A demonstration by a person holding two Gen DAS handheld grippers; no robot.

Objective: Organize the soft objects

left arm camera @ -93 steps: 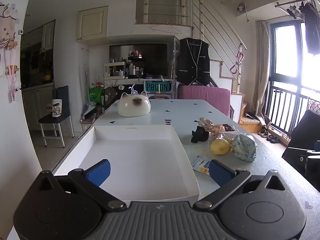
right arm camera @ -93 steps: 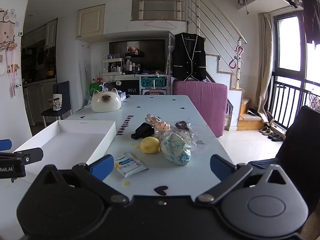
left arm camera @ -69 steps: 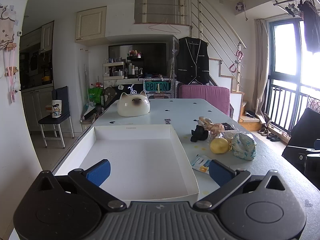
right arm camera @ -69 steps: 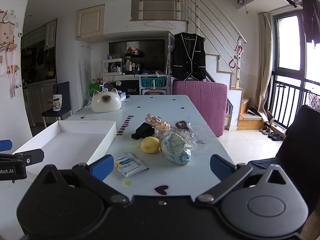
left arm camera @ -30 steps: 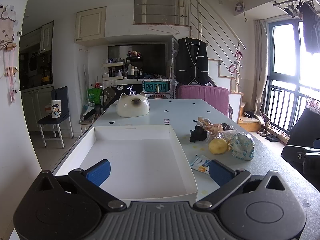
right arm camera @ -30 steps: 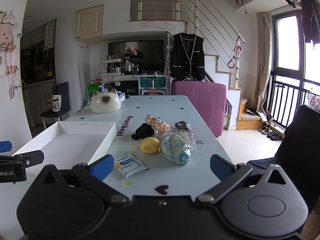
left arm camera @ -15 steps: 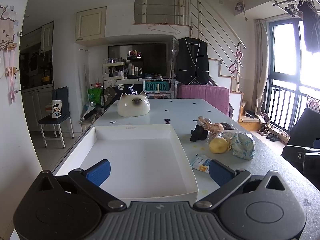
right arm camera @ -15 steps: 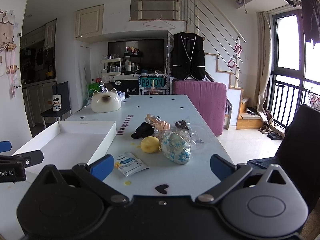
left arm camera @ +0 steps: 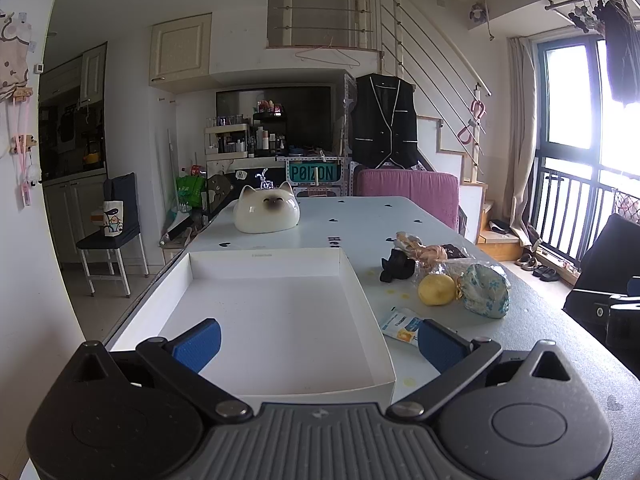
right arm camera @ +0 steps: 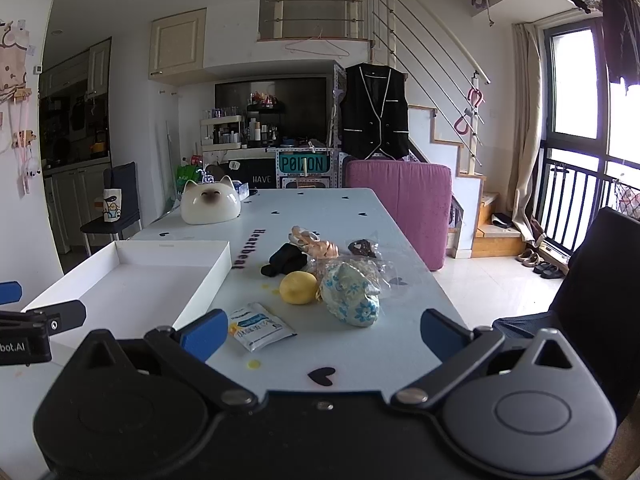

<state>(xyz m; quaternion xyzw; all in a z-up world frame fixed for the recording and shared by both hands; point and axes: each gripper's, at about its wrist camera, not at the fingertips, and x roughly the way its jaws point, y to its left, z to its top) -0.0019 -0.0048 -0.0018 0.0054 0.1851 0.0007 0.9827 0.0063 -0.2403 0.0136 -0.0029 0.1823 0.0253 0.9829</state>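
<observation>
A shallow white box lies empty on the pale table. To its right sits a cluster of soft items: a blue floral pouch, a yellow lemon-shaped toy, a black bundle, a tan plush and a blue-white sachet. My left gripper hovers open over the box's near end. My right gripper is open, just short of the sachet and pouch, holding nothing.
A white cat-face ornament stands at the table's far left. A purple chair is at the far end, a dark chair at the right. Crinkled clear plastic lies behind the pouch.
Only slight camera drift; both grippers stay open and the objects have not moved.
</observation>
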